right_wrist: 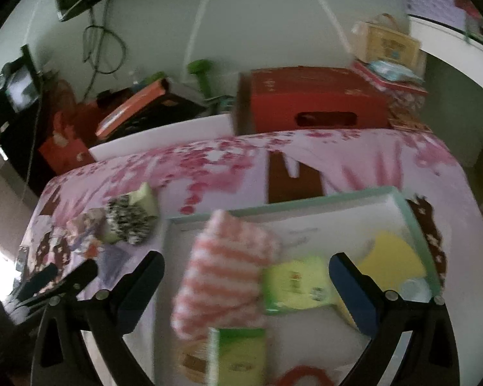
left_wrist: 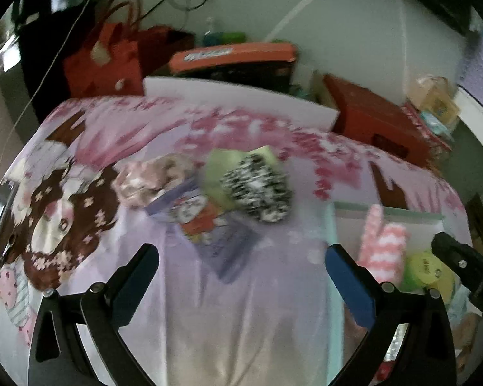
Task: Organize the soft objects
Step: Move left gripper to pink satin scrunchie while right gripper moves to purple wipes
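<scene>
Soft things lie in a pile on the pink printed sheet (left_wrist: pixel 228 122): a pink floral bundle (left_wrist: pixel 151 177), a black-and-white patterned bundle (left_wrist: pixel 257 189) on a light green cloth (left_wrist: pixel 215 173), and a purple printed packet (left_wrist: pixel 206 218). My left gripper (left_wrist: pixel 241 276) is open and empty, hovering short of the pile. A white tray with a mint rim (right_wrist: pixel 306 202) holds a pink-and-white striped cloth (right_wrist: pixel 222 270), a green-yellow packet (right_wrist: pixel 296 286) and a yellow pad (right_wrist: pixel 393 254). My right gripper (right_wrist: pixel 246 286) is open above the tray, around nothing. The pile also shows in the right wrist view (right_wrist: pixel 128 218).
Behind the bed stand a red box (right_wrist: pixel 315 99), an orange-lidded box (left_wrist: pixel 235 54), red gift bags (left_wrist: pixel 103 61) and a white board (left_wrist: pixel 238 96). The other gripper shows at the right edge (left_wrist: pixel 467 267) and at the lower left of the right wrist view (right_wrist: pixel 58 283).
</scene>
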Available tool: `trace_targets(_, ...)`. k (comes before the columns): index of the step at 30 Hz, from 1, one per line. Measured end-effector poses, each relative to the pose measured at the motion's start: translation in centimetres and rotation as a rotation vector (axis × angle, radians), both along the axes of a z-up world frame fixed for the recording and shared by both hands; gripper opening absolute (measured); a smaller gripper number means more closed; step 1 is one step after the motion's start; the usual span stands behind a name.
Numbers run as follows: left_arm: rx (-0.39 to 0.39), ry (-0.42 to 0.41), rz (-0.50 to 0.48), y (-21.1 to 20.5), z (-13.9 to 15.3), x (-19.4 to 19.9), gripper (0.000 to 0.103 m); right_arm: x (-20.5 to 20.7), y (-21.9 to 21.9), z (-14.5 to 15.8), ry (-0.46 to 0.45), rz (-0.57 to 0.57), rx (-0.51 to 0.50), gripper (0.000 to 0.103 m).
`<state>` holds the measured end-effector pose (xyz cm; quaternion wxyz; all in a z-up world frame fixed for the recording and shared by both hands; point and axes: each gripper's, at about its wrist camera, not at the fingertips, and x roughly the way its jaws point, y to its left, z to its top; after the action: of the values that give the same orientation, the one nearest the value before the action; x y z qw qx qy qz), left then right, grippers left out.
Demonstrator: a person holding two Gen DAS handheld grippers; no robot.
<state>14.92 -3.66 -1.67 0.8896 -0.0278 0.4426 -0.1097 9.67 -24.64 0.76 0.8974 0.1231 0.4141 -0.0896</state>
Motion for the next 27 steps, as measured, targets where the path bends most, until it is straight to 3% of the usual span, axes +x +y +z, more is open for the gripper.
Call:
trace_targets(6,0.000,0.070,0.118,3.4,0.0,1.9,0.103,1.4,2.5,0.1,-0.024,0.059,0.007,0.103)
trace_targets(15,-0.024,0.037,0.251,8.2,1.2,4.7,0.103,2.5,4.4,0.2,-0.051,0.103,0.027,0.103)
trace_targets(27,-0.047,0.053,0.270,9.7,0.2,6.6,0.103,3.8,6.3,-0.9,-0.023,0.137,0.020,0.103)
